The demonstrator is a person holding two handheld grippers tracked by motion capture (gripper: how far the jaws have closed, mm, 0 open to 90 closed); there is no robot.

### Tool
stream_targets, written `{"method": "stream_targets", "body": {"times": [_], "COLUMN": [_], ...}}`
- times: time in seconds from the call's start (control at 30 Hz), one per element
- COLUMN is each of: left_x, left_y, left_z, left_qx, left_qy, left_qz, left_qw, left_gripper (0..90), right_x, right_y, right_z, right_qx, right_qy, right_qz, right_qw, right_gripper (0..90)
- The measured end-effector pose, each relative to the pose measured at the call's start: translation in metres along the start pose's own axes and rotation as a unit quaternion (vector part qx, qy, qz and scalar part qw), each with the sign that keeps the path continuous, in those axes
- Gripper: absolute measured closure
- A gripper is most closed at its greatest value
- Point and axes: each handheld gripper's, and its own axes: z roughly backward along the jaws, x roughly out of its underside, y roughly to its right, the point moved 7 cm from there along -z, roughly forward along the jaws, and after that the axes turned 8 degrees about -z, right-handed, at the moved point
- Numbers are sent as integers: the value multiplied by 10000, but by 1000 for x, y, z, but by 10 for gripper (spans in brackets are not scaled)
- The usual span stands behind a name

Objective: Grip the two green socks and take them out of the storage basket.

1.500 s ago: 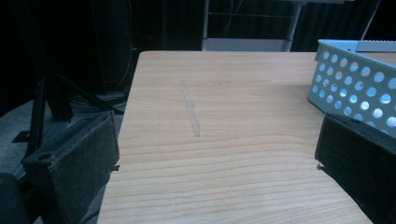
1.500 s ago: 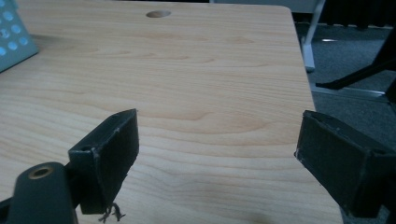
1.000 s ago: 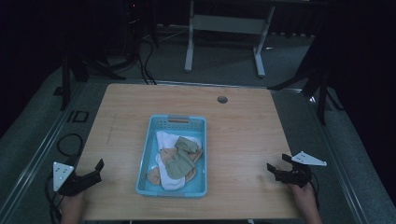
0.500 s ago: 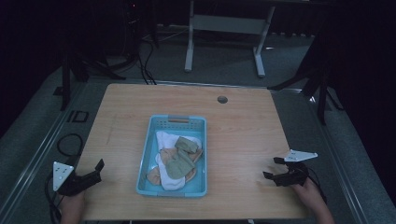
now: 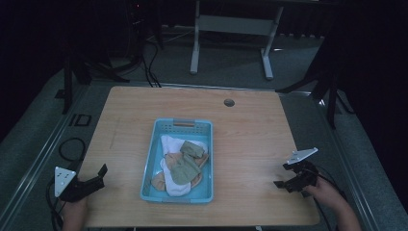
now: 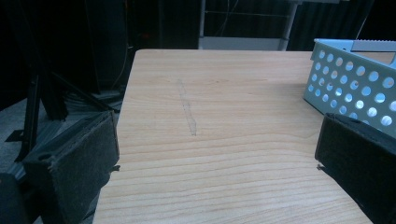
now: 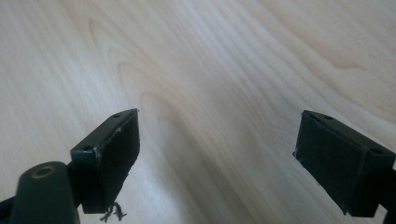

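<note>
Socks point(image 5: 182, 166), white, olive and tan, are lying in a loose heap inside a light blue perforated basket point(image 5: 159, 139) that is sitting near the middle of the wooden surface point(image 5: 250, 134). The heap is filling the basket's nearer part, while the part by the far wall with its handle slot is showing bare floor.

To the left of the basket, at the surface's near left corner, the left tool point(image 5: 96, 175) is being held by a hand point(image 5: 73, 214) coming up from the bottom edge, its grey three-cornered plate sitting off the edge of the wood. In the left gripper view its jaws are standing wide apart with nothing between them, and the left tool point(image 6: 215, 158) is facing along the wood, with the basket point(image 6: 355, 84) wall rising just past its right jaw. A faint pencil-like streak point(image 6: 187, 109) is running across the grain ahead.

To the right of the basket, well apart from it, the right tool point(image 5: 284, 180) is hanging over the near right part of the surface, held by the other hand point(image 5: 327, 195). In the right gripper view the right tool point(image 7: 215, 144) is pointing down at bare wood point(image 7: 210, 60), jaws spread and empty.

Beyond the basket, a small round grommet point(image 5: 229, 102) is sitting near the far edge.
</note>
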Motion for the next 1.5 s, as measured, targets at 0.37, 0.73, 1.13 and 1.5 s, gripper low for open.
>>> {"method": "stream_targets", "body": {"times": [0.37,0.73,1.13,1.5], "left_x": [0,0,0,0], "left_y": [0,0,0,1], "left_z": [0,0,0,0], "left_qx": [19,33,44,46], "left_qy": [-3,-7,-13,-8], "left_qz": [-3,-3,1,-11], "left_qw": [10000,10000,10000,10000], "left_gripper": [0,0,0,0], "right_x": [-2,-5,-12,-31], "right_y": [-7,-14,-21,-39], "right_z": [3,0,-5,-7], "right_qx": [-5,109,169,-126], "right_qy": [-968,-1471,-1606,-1487], "right_qz": [405,609,641,767], "right_qw": [9945,9872,9848,9858], "right_gripper": [136,117,127,115]}}
